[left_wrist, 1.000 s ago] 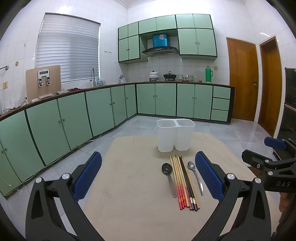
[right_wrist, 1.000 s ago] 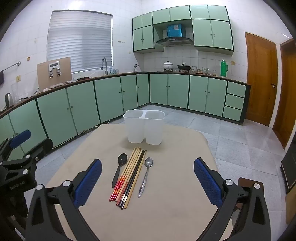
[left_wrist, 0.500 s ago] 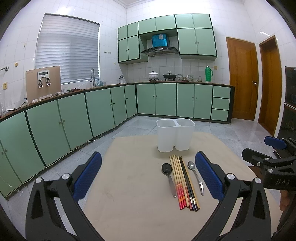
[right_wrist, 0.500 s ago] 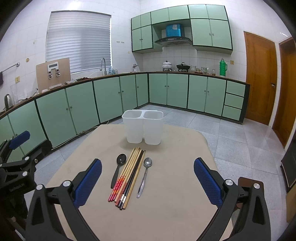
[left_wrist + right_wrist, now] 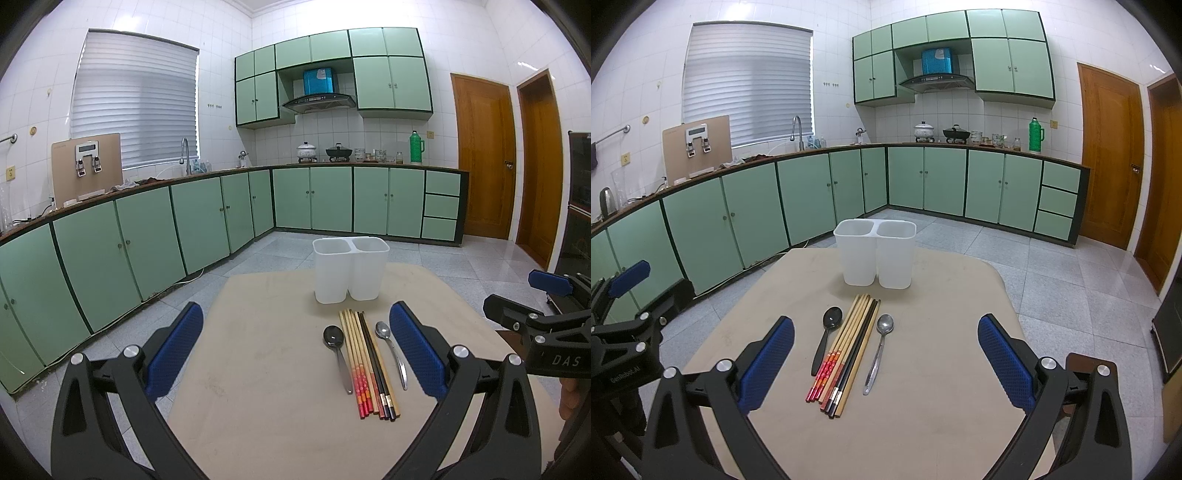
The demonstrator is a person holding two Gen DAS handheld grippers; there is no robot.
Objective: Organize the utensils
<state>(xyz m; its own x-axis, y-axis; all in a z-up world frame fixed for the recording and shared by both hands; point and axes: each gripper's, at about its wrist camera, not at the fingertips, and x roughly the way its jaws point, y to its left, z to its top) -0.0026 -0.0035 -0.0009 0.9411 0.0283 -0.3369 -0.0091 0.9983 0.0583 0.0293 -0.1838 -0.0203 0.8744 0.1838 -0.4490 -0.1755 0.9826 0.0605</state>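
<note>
A white two-compartment holder [image 5: 350, 268] [image 5: 875, 257] stands upright at the far side of the beige table [image 5: 273, 376] [image 5: 923, 406]. In front of it lie a bundle of chopsticks [image 5: 367, 363] [image 5: 849, 347], with a black spoon [image 5: 337, 350] [image 5: 827, 338] on their left and a silver spoon [image 5: 391, 350] [image 5: 879, 350] on their right. My left gripper [image 5: 295, 350] hovers open above the table, left of the utensils. Over the near table, my right gripper [image 5: 886, 354] is open too, with nothing between its fingers. Both compartments look empty.
Green kitchen cabinets [image 5: 147, 236] run along the left and the back wall beyond a tiled floor [image 5: 1052, 266]. Wooden doors [image 5: 484, 162] stand at the right. My right gripper's body [image 5: 546, 332] shows at the right edge of the left wrist view, my left one [image 5: 624, 332] at the other view's left edge.
The right gripper has crept slightly forward and up, so the utensils sit a little lower in its view. The left gripper and the utensils have not moved.
</note>
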